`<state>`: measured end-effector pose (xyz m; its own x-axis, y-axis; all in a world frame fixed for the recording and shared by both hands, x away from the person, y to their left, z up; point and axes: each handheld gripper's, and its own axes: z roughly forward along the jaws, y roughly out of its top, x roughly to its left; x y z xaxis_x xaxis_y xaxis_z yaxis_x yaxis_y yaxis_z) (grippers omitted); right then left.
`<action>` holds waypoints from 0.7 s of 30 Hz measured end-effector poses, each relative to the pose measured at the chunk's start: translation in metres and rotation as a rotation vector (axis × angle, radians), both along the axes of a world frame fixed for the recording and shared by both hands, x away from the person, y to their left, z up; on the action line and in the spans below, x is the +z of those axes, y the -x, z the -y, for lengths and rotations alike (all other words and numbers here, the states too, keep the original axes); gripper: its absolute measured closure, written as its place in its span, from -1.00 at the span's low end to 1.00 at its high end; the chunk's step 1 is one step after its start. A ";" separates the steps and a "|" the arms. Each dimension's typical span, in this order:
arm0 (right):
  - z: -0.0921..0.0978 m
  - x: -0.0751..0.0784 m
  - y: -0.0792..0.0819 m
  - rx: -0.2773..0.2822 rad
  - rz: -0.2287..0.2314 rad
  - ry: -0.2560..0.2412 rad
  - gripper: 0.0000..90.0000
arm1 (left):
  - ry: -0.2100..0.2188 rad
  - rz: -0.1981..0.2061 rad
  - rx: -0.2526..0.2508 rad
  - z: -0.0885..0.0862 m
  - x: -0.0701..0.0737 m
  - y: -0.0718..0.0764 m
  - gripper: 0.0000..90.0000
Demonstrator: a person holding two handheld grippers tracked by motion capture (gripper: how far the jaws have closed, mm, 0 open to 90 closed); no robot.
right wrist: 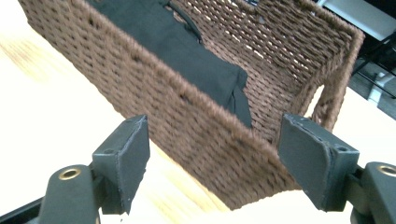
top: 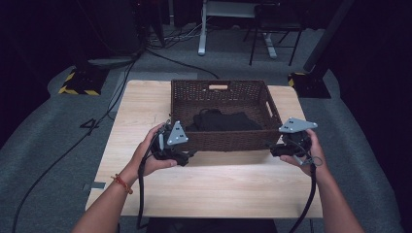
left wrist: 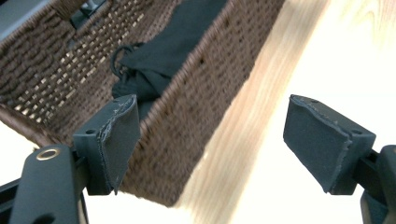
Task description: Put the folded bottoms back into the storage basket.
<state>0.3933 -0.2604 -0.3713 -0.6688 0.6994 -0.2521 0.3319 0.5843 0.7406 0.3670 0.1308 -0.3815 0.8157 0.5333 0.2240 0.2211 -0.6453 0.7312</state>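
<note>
I have the woven basket (top: 221,141) sitting toward the far half of the wooden table (top: 209,184), and I use it as my landmark. Inside it lies a black cloth (top: 223,121), bunched on the basket floor and leaning toward the near wall. My left gripper (top: 180,154) sits at the basket's near left corner, just outside the wall; in the left gripper view its jaws stand wide apart with nothing between the pads, one pad in front of that corner (left wrist: 187,154) and the other over bare table. My right gripper (top: 278,150) is at the near right corner; its own view shows the jaws spread just as wide, empty, framing the corner of the basket (right wrist: 224,154) without touching it. The cloth (right wrist: 196,60) stays well inside the rim there.
</note>
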 end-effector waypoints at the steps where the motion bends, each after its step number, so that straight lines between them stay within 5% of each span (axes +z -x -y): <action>1: 0.002 -0.002 0.002 -0.002 -0.002 -0.001 -0.43 | 0.003 -0.002 0.002 -0.001 -0.003 0.002 -0.58; 10: 0.015 -0.024 0.020 -0.026 0.002 0.030 -0.43 | -0.027 -0.029 0.031 -0.017 -0.027 0.011 -0.59; 21: 0.032 -0.060 0.036 -0.037 -0.046 0.026 -0.44 | -0.071 -0.031 0.083 -0.037 -0.048 0.020 -0.57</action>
